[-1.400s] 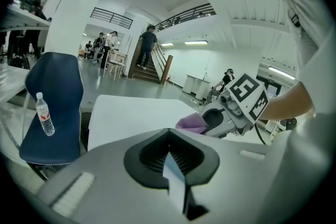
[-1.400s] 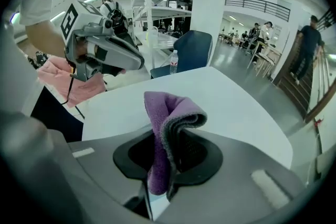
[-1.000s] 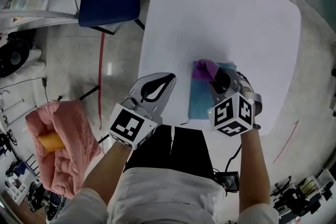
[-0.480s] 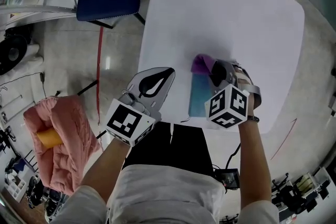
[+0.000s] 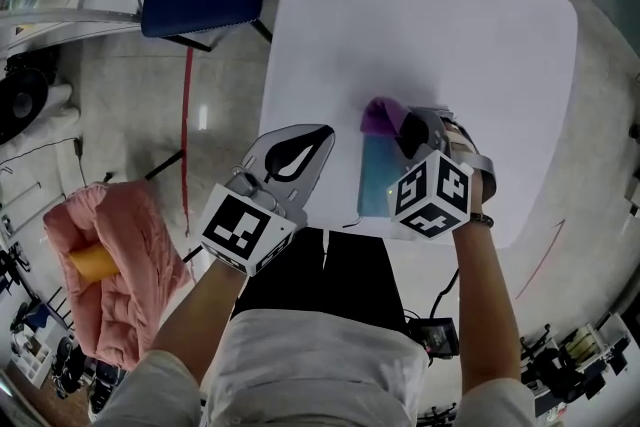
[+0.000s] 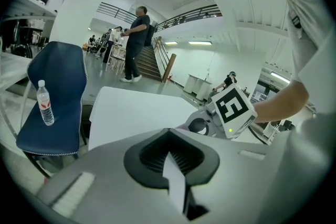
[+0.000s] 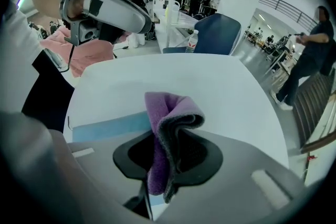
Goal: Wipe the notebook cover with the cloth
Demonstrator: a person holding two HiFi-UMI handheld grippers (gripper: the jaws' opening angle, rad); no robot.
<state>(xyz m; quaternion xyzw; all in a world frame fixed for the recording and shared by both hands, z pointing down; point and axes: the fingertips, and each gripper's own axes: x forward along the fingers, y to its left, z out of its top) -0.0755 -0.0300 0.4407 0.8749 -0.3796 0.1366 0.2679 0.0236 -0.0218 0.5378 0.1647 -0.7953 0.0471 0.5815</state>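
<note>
Left hand-held gripper (image 5: pixel 298 155) hovers over the near-left corner of the white tabletop (image 5: pixel 450 25), jaws pressed together on nothing. It's just left of the blue notebook (image 5: pixel 376 183) and clear of it. Over to the right hand-held gripper (image 5: pixel 412 137): it's pinching the folded purple cloth (image 5: pixel 381 118), which bulges out past its tips, down at the notebook's far end. The notebook lies flat beneath this gripper, its cover running back toward the person, right by the tabletop's near edge.
</note>
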